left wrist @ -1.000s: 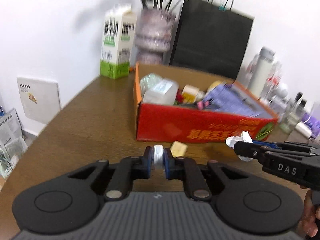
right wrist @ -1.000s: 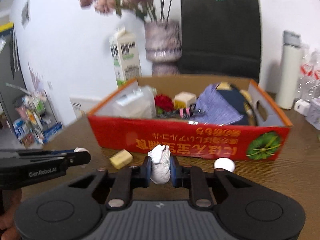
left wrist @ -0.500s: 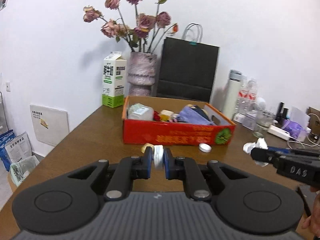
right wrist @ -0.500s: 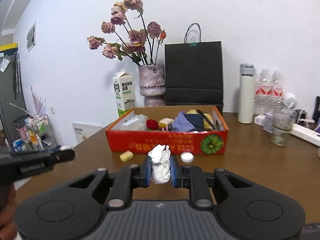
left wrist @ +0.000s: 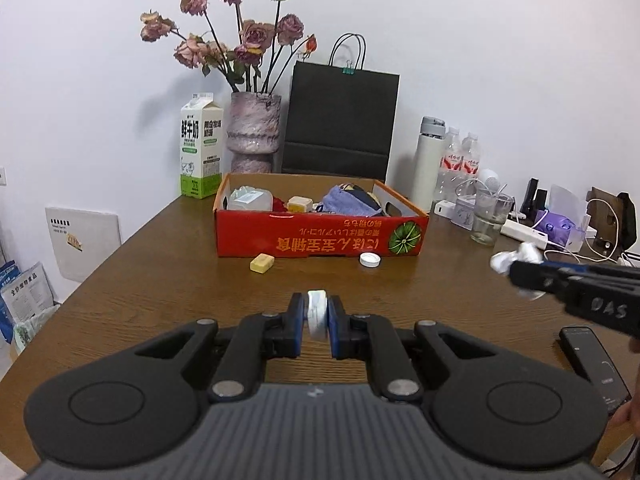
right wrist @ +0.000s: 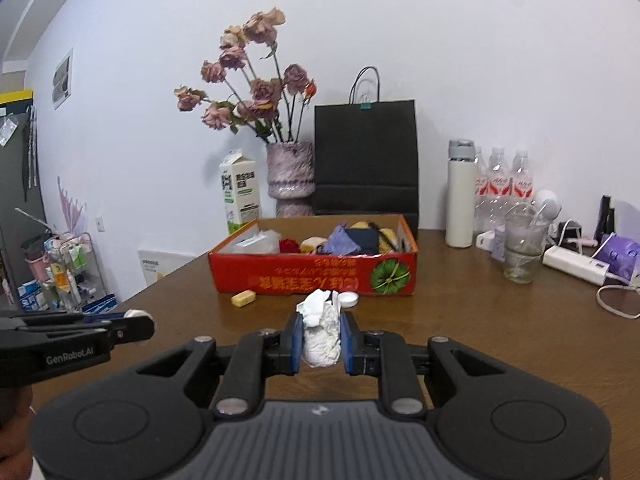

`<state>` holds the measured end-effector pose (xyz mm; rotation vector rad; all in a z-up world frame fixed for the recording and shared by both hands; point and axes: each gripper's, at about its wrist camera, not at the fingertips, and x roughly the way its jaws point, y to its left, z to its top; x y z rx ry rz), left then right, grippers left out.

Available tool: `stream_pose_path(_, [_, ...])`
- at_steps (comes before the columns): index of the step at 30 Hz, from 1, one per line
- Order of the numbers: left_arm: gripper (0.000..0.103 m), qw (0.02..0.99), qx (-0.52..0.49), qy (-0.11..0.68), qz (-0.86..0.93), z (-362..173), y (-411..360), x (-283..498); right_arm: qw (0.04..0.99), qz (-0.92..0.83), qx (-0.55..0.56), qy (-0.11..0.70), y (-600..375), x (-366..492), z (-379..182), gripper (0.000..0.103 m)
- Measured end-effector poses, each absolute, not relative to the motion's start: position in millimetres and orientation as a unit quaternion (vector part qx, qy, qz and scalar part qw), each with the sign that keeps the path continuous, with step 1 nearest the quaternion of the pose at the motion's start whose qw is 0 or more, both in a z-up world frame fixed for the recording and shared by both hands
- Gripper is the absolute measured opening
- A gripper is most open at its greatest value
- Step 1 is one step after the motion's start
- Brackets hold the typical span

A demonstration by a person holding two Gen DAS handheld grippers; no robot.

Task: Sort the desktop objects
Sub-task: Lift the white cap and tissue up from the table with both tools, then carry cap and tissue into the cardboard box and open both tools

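Observation:
My left gripper point(left wrist: 318, 314) is shut on a white bottle cap point(left wrist: 317, 317), held on edge above the table. My right gripper point(right wrist: 321, 334) is shut on a crumpled white tissue point(right wrist: 320, 330); it also shows at the right of the left wrist view point(left wrist: 516, 260). A red cardboard box point(left wrist: 320, 240) with several items inside stands mid-table, also in the right wrist view point(right wrist: 316, 276). In front of it lie a yellow block point(left wrist: 262, 263) and another white cap point(left wrist: 370, 259).
A milk carton point(left wrist: 201, 146), a vase of dried roses point(left wrist: 254, 136) and a black paper bag point(left wrist: 340, 120) stand behind the box. A white flask point(left wrist: 429, 162), water bottles, a glass point(left wrist: 486, 218) and a power strip sit right. A phone point(left wrist: 596, 368) lies near the front right.
Both grippers have pulled back from the red box, which now looks smaller and farther. Each keeps its hold: the left on the cap, the right on the tissue.

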<state>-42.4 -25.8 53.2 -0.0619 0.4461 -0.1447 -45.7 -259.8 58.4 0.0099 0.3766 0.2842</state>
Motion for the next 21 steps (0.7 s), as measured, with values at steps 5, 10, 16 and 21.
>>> stream_pose_path(5, [0.013, 0.97, -0.03, 0.231, -0.064, 44.1, -18.3, -32.8, 0.976, 0.077, -0.031, 0.202, -308.1, -42.3, 45.6, 0.018])
stream_pose_path(10, [0.013, 0.966, -0.034, 0.25, -0.053, 33.4, -14.6, -14.4, 0.966, 0.044, -0.046, 0.25, -342.2, -31.5, 17.0, 0.018])
stream_pose_path(16, [0.013, 0.965, -0.028, 0.254, -0.06, 30.1, -21.5, 5.3, 0.966, 0.049, -0.046, 0.25, -349.9, 6.6, 0.6, 0.019])
stream_pose_path(21, [0.013, 0.969, -0.019, 0.236, -0.066, 40.4, -20.6, 23.0, 0.977, 0.066, -0.047, 0.199, -356.3, 33.5, 43.4, 0.019])
